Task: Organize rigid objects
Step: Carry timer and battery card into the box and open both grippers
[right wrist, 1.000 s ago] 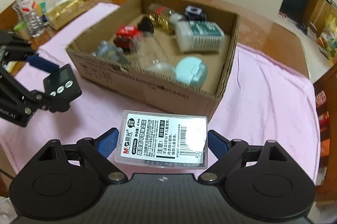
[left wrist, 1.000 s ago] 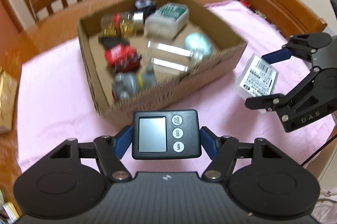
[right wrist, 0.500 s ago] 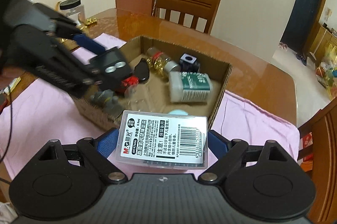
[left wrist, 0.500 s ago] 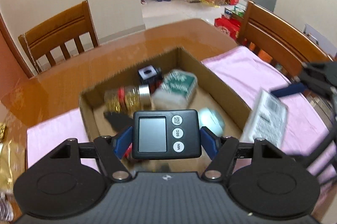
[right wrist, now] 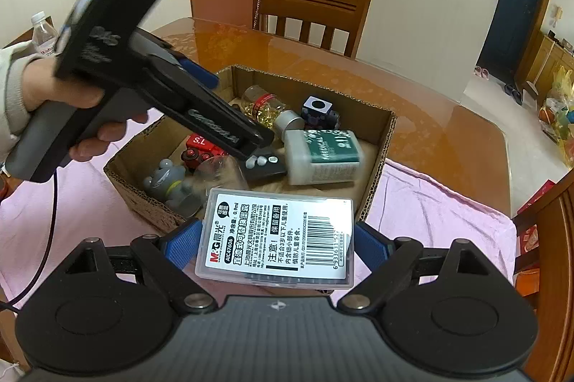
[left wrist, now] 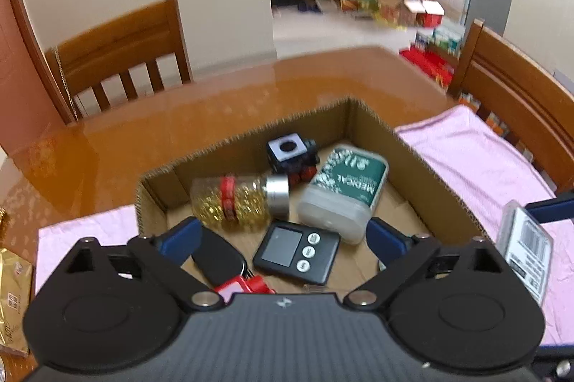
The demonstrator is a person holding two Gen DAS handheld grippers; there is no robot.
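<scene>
An open cardboard box (left wrist: 423,163) stands on a pink cloth. My left gripper (left wrist: 283,236) is open above the box, and the black timer (left wrist: 296,251) lies loose on the box floor between its fingers. The timer also shows in the right wrist view (right wrist: 263,166) under the left gripper's tip. My right gripper (right wrist: 274,243) is shut on a clear plastic lead-refill case (right wrist: 278,236) with a white label, held just before the box's near wall (right wrist: 143,195). That case shows at the right edge of the left wrist view (left wrist: 527,252).
The box holds a jar of gold capsules (left wrist: 236,202), a green-labelled white bottle (left wrist: 344,195), a dark cube (left wrist: 290,154), a red toy (right wrist: 201,147), a grey figure (right wrist: 168,181) and a clear glass (right wrist: 219,173). Wooden chairs (right wrist: 312,8) stand around the brown table (left wrist: 215,102).
My left gripper moved over the box, opened and let the timer go onto the box floor. My right gripper still holds the case, now closer to the box.
</scene>
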